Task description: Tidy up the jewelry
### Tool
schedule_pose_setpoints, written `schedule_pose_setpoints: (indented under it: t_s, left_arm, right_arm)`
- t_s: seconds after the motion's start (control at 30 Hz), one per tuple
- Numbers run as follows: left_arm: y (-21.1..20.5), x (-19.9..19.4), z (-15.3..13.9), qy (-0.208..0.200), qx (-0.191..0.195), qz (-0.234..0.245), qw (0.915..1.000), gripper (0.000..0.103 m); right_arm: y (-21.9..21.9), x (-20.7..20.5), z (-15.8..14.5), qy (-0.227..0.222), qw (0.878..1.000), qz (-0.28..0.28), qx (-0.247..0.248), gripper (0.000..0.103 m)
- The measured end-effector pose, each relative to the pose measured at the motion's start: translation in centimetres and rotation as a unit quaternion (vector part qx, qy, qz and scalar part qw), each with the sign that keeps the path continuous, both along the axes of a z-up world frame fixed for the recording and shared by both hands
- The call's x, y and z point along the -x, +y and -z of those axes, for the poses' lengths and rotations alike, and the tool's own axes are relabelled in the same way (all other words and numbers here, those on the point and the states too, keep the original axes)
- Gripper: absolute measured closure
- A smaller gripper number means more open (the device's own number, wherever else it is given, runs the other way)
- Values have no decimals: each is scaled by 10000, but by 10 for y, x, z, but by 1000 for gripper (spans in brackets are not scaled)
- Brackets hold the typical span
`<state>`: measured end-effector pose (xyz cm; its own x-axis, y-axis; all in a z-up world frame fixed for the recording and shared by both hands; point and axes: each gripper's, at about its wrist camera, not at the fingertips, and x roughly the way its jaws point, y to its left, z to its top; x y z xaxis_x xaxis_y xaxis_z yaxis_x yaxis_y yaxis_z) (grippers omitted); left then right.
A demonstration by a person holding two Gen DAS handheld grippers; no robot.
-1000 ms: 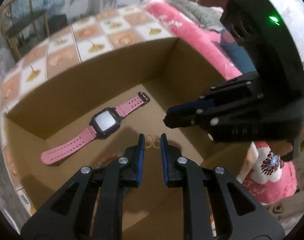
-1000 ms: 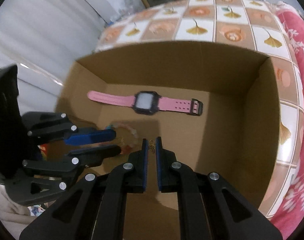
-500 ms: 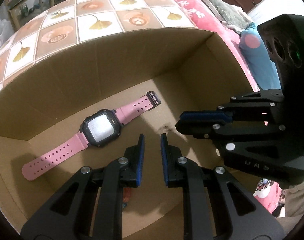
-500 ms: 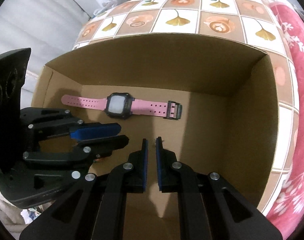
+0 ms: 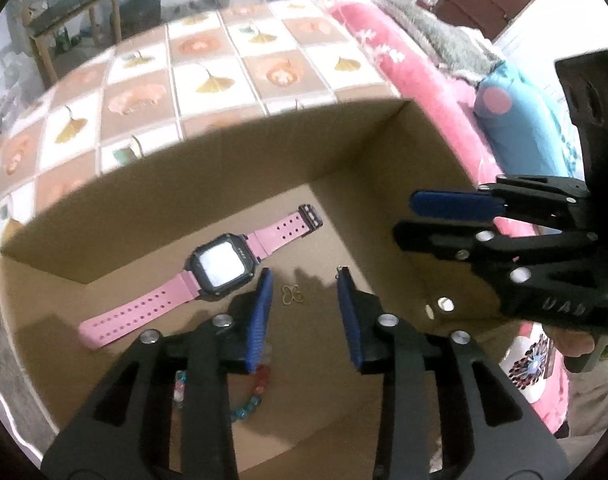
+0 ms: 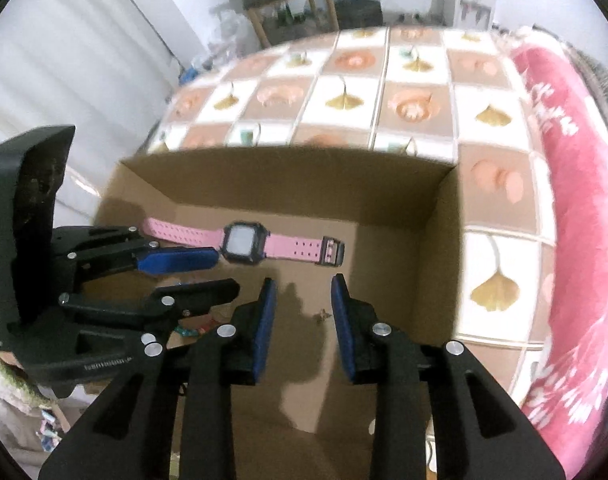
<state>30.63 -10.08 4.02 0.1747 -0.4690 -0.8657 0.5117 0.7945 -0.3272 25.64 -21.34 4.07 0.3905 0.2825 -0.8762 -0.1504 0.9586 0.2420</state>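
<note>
Left wrist: left gripper [image 5: 304, 280] spread, jaws just opened, gold charm [image 5: 293, 295] loose on box [image 5: 344, 152] floor between them. Watch [image 5: 220, 266] beside; beads [image 5: 248, 400] under the fingers.
Right wrist: right gripper [image 6: 300, 286] spread, just opened, nothing pinched; charm [image 6: 322, 315] below.

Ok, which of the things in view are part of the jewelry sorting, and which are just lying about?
Part of the job:
- cardboard box
- pink watch, flat on the box floor
- small gold butterfly charm, on the floor between the open left gripper fingers
- beaded bracelet, near edge
- right gripper, open, empty

Just lying about:
- patterned tablecloth
- pink blanket
- wooden chair
</note>
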Motion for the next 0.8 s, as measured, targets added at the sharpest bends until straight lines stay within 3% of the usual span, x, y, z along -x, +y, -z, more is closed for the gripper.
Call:
schedule_pose_setpoints:
  t_s: [0.13,0.23,0.37,0.47,0.63,0.8]
  left_arm:
    - [21,20,-31,-346,172,-145,9991,53]
    - [44,48,-56,-718,371,-292,9963,41]
    - [69,95,-83,-1270,448,-489,9897,26]
    - [86,133,-96,-1625,601,-618,9829,18]
    - [105,180,-96,-1846,797,-914,9753,13]
    - [109,217,-86,-2054,682,-1231,9685,12]
  right_arm:
    - [-5,42,-36,-832,9961,219,-180,57]
    - [-7,94,-56,-1554,9858,477,-409,46]
    - [-7,152,-59,-2112,9720,656,-796,35]
    - [-3,182,-48,-2160,9689,737,-955,33]
    - [5,214,-22,-1920,9720,747,-1134,33]
    - [16,233,-5,-1799,9773,750,-830,33]
